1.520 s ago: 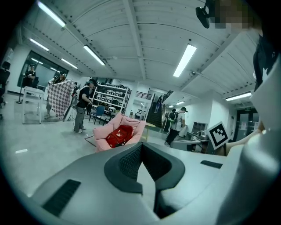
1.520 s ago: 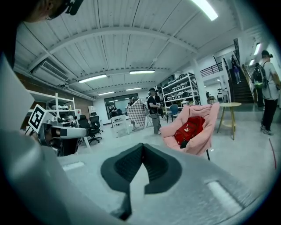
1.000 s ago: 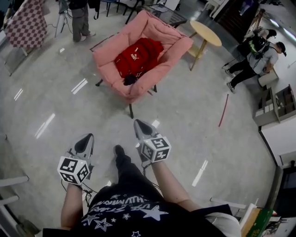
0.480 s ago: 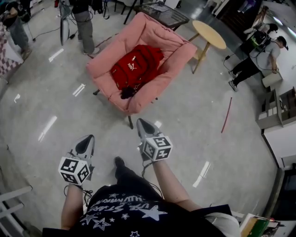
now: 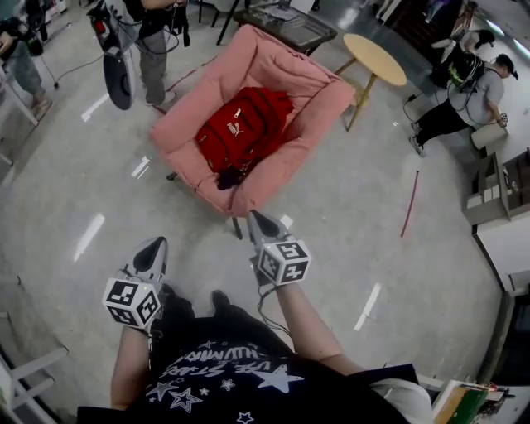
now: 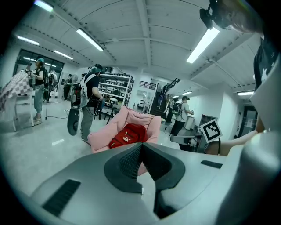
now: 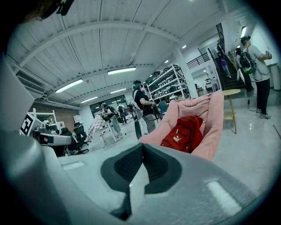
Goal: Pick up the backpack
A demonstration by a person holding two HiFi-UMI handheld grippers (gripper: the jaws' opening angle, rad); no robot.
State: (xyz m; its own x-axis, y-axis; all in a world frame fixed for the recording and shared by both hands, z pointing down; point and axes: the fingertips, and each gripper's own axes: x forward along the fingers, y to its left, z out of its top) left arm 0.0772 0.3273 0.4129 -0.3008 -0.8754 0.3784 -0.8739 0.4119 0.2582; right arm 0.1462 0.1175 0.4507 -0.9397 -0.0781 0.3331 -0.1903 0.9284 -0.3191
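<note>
A red backpack (image 5: 243, 126) lies on the seat of a pink armchair (image 5: 306, 87), a dark strap end hanging toward the chair's front edge. The left gripper view shows the backpack (image 6: 127, 136) ahead of the jaws, and the right gripper view shows the backpack (image 7: 183, 133) against the pink cushion. My left gripper (image 5: 154, 248) is shut and empty, well short of the chair on the left. My right gripper (image 5: 257, 220) is shut too, its tip just in front of the chair's front edge, holding nothing.
A round wooden side table (image 5: 373, 60) stands right of the armchair. A person with a scooter (image 5: 118, 76) stands at its left, other people at the far right (image 5: 464, 95). A dark table (image 5: 286, 23) sits behind the chair, shelving (image 5: 499, 186) at the right.
The armchair and backpack have drawn nearer in the head view as both grippers moved forward toward them. Both grippers stayed shut. The person with the scooter came into view at the upper left.
</note>
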